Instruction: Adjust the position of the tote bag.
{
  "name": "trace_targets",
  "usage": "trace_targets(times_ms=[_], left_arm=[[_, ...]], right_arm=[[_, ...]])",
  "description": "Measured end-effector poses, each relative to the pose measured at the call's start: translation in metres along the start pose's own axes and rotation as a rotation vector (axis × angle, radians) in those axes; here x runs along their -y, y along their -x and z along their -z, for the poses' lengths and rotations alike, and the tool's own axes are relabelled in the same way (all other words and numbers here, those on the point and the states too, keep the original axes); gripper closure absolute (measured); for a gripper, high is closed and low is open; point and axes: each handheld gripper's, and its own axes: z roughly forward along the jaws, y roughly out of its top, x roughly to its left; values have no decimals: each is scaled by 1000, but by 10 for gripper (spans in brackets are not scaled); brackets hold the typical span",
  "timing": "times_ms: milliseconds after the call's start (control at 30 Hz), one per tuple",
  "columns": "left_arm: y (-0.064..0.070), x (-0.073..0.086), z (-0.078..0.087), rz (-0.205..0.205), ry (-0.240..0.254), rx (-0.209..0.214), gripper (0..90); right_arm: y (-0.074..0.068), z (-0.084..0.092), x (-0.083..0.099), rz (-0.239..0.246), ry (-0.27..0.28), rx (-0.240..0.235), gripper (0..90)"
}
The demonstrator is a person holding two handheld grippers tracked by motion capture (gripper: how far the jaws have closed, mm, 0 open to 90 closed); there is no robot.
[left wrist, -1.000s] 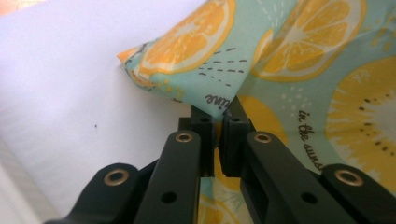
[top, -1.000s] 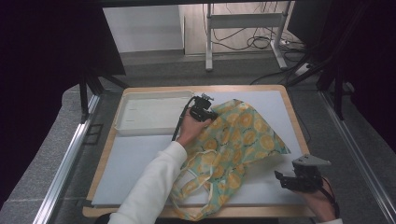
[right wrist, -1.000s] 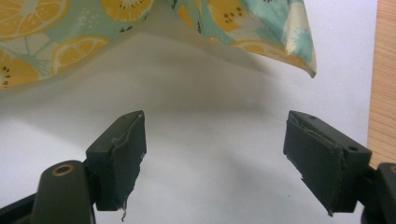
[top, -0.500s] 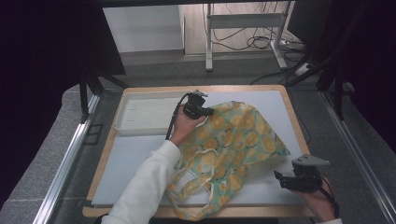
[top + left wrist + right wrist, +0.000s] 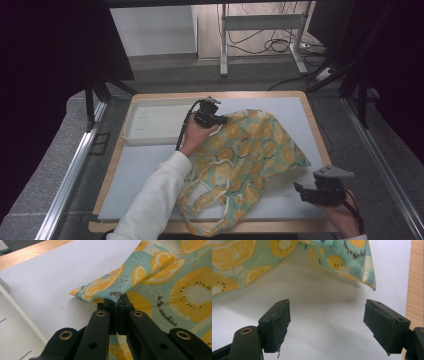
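The cloth bag (image 5: pixel 250 160), printed with citrus slices, lies across the middle of the bench (image 5: pixel 150 165), its handles toward the near edge. The left tongs (image 5: pixel 212 119) are clamped on the bag's far corner beside the white tray (image 5: pixel 155 125); the left gripper view shows fabric pinched there. The right tongs (image 5: pixel 327 322) stand open by the near right corner, apart from the bag's lifted edge.
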Motion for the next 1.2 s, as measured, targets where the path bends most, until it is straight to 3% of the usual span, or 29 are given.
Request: trace_targets(times_ms=[467, 633, 767, 967, 1100, 1200], left_arm=[[-1, 3, -2, 6, 5, 14, 895], [1, 3, -1, -3, 1, 14, 895], [2, 3, 0, -6, 1, 12, 895], [4, 3, 0, -5, -3, 9, 895], [4, 3, -1, -8, -5, 10, 895], [4, 3, -2, -6, -5, 11, 895]], right_arm=[[0, 33, -16, 3, 38, 33, 232], [1, 32, -23, 15, 30, 35, 232], [2, 24, -31, 21, 2, 20, 232], [9, -1, -44, 47, -83, 24, 232], [10, -10, -49, 63, -101, 29, 246], [12, -19, -54, 76, -115, 44, 327]])
